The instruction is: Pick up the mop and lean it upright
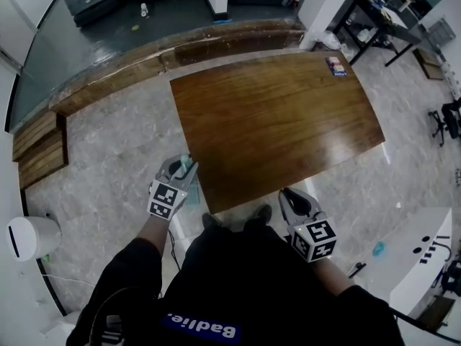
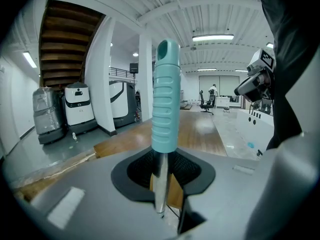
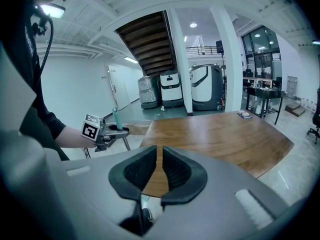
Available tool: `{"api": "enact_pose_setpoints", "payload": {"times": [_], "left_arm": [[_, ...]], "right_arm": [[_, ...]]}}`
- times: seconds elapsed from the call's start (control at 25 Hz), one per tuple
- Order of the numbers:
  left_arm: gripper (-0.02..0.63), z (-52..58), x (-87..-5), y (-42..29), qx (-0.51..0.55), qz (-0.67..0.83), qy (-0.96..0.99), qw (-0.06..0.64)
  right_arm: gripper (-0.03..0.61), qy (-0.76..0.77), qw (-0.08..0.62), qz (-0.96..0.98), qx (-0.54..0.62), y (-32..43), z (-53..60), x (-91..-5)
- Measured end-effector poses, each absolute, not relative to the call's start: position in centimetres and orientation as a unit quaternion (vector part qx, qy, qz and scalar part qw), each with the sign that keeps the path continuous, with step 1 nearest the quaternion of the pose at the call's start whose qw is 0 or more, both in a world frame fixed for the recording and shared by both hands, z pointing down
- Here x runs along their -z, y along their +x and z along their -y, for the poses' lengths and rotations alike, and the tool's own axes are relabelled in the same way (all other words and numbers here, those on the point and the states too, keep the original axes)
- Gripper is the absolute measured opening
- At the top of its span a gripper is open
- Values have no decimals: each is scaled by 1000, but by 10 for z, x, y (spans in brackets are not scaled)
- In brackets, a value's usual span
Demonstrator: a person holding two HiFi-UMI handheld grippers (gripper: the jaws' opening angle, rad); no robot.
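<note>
The mop shows as a teal ribbed grip on a metal pole that stands upright. My left gripper is shut on the pole just below the grip. In the head view the teal grip pokes up out of the left gripper, close to the near left corner of the wooden table. The mop's head is hidden. My right gripper hangs at the table's near edge; its jaws are shut with nothing between them. The right gripper view also shows the left gripper holding the grip.
A white round unit stands on the floor at the left, with wooden pallets behind it. A raised dark platform with a wooden edge runs along the back. A white cabinet stands at the right. The person's feet are by the table's edge.
</note>
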State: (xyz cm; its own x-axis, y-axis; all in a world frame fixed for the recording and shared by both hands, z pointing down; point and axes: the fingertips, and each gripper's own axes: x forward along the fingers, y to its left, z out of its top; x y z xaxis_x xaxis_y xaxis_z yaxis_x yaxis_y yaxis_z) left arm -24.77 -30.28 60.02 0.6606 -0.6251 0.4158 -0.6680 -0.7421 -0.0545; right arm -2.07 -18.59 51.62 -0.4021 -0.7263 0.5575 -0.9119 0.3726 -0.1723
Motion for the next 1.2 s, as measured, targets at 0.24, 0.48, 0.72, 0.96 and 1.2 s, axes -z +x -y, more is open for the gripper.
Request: {"api": "enact_pose_setpoints", "payload": {"times": [0.24, 0.48, 0.72, 0.96, 1.2], "left_arm": [[106, 306, -601, -240, -209, 354, 910, 52], [106, 310, -604, -230, -211, 347, 912, 53], [105, 316, -604, -229, -213, 354, 909, 56], [112, 318, -608, -228, -221, 358, 905, 60], [196, 315, -611, -226, -229, 360, 902, 64]], "right_arm": [[43, 513, 198, 802, -236, -14, 185, -517], [43, 516, 198, 799, -238, -8, 183, -518], [43, 525, 192, 794, -239, 5, 182, -516], [46, 525, 189, 794, -239, 11, 184, -516], [51, 518, 191, 799, -239, 9, 186, -515]]}}
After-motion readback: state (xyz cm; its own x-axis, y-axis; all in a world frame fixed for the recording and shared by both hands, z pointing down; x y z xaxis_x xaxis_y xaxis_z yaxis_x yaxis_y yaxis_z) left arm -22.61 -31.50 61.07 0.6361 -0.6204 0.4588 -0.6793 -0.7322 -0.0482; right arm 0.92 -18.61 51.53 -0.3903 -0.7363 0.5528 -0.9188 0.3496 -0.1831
